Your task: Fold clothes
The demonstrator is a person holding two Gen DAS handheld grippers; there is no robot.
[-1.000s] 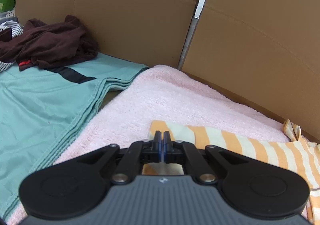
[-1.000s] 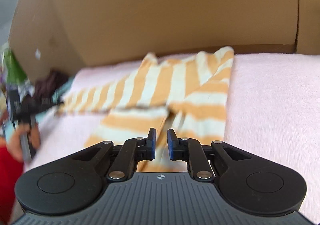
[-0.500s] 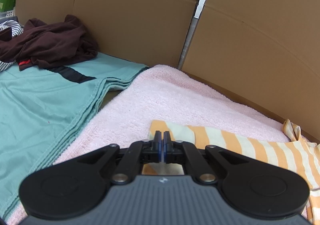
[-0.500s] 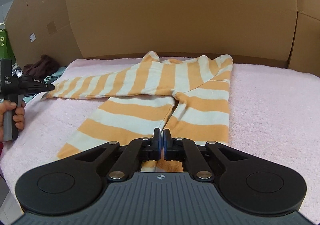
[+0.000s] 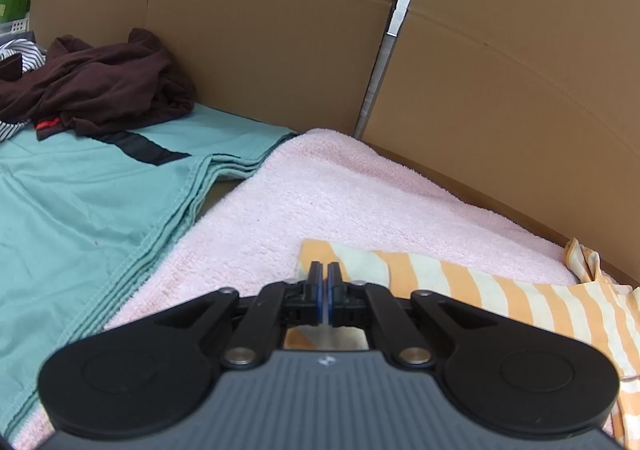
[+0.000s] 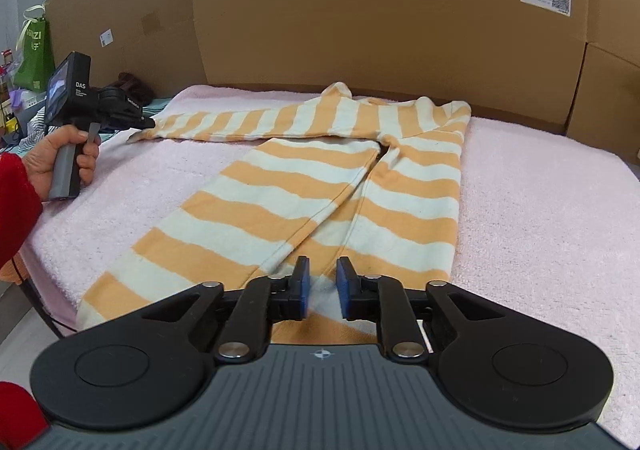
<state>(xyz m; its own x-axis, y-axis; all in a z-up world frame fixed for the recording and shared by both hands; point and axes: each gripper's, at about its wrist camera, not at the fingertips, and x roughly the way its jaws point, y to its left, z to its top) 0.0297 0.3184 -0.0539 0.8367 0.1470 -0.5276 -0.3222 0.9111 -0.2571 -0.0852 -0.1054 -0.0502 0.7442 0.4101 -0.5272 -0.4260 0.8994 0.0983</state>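
My right fingers (image 6: 302,282) stand slightly apart over the hem of the one striped top (image 6: 360,186), pressing on nothing. My left fingers (image 5: 314,282) are pressed together at its sleeve cuff; whether cloth is pinched I cannot tell. The top is soft knit in orange and cream bands. It lies flat ahead of my fingers on one fluffy pink towel (image 6: 540,210), one sleeve stretched out, the other folded across. Smooth cardboard walls (image 6: 360,10) rise beyond.

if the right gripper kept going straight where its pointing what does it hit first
Most likely the striped garment: the right gripper points down at its near hem, which lies just past the fingertips on the pink towel. Nothing else shows in that line, though depth is hard to judge.
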